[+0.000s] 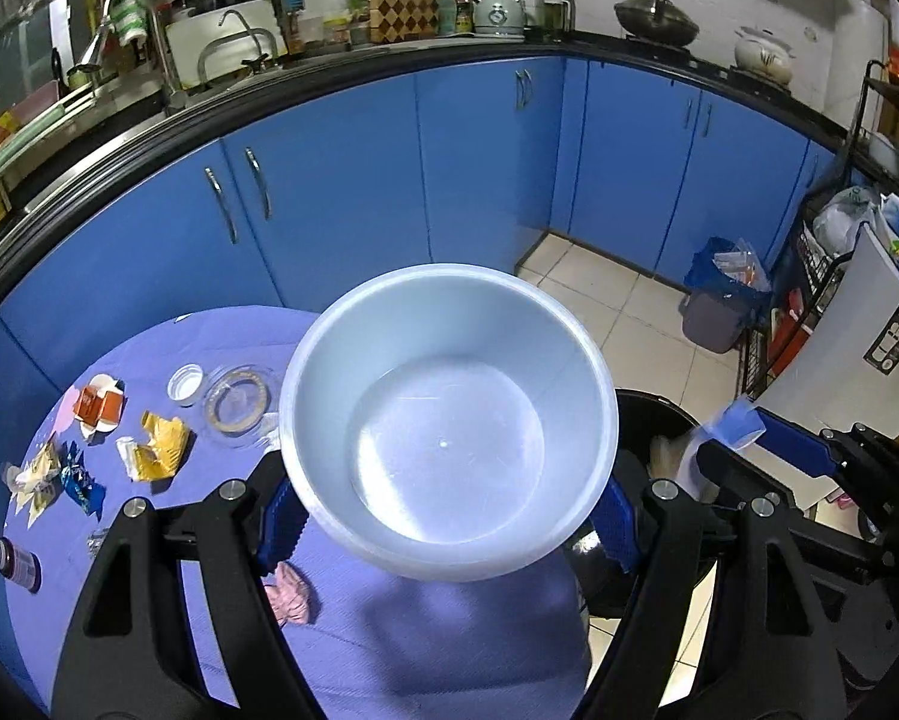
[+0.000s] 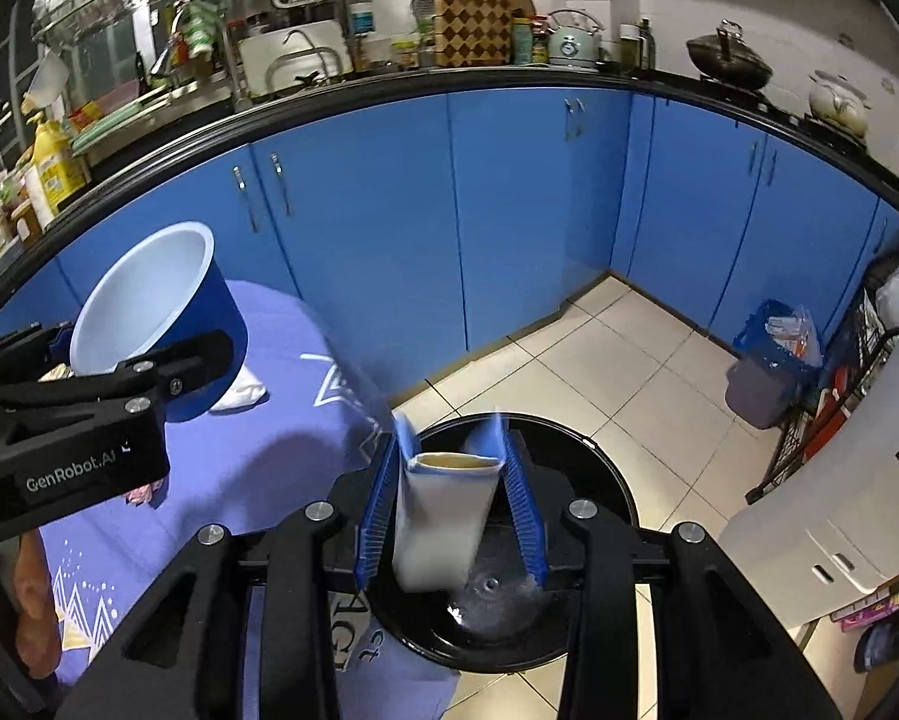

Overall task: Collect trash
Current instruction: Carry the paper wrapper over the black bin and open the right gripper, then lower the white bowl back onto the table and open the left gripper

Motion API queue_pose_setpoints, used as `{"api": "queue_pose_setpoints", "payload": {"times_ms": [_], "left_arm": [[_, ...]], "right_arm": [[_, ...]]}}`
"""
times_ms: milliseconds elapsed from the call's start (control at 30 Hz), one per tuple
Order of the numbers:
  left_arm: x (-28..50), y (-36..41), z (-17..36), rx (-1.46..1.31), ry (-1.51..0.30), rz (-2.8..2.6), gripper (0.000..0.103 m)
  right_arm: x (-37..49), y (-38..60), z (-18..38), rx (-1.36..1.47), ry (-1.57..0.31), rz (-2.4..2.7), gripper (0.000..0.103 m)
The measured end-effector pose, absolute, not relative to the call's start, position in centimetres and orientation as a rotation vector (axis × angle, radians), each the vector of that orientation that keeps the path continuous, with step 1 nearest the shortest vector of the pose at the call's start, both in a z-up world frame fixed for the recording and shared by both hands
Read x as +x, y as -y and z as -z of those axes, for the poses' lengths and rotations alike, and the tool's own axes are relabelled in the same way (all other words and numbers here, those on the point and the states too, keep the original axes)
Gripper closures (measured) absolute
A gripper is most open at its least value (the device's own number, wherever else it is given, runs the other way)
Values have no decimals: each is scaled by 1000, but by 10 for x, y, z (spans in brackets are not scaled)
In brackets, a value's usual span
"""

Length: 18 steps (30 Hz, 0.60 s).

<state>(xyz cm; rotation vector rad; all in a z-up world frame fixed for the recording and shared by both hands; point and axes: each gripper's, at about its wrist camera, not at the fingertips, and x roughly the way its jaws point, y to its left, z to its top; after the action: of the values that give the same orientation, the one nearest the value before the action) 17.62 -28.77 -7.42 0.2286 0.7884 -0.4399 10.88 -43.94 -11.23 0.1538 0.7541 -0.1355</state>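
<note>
Two close wrist fisheyes angled down past the table toward blue cabinets, both sharing the bin.

- Bowl sits between left gripper jaws, above tabletop edge.
- Wrappers, lid, clear dish lie on tabletop at 9 o'clock of bowl; bottle at 8.
- Bin stands on floor at 3 o'clock of tabletop.
- Carton sits between right gripper jaws, over bin.
- Small bin by cabinets at 1 o'clock.
</note>
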Motion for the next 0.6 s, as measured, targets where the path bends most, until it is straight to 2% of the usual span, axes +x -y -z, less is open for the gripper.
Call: {"api": "queue_pose_setpoints", "payload": {"times_ms": [133,167,200,267,600], "left_arm": [[177,298,71,232,-781,447,27],[177,300,71,234,-778,449,27],[176,303,70,237,-777,452,27],[176,309,69,242,-775,459,27],[171,349,79,262,-795,526,27]], "right_arm": [[111,451,113,182,-751,135,67],[112,453,114,184,-755,138,59],[112,455,114,185,-752,151,43],[106,459,112,187,-717,184,30],[96,493,121,223,-726,289,29]]}}
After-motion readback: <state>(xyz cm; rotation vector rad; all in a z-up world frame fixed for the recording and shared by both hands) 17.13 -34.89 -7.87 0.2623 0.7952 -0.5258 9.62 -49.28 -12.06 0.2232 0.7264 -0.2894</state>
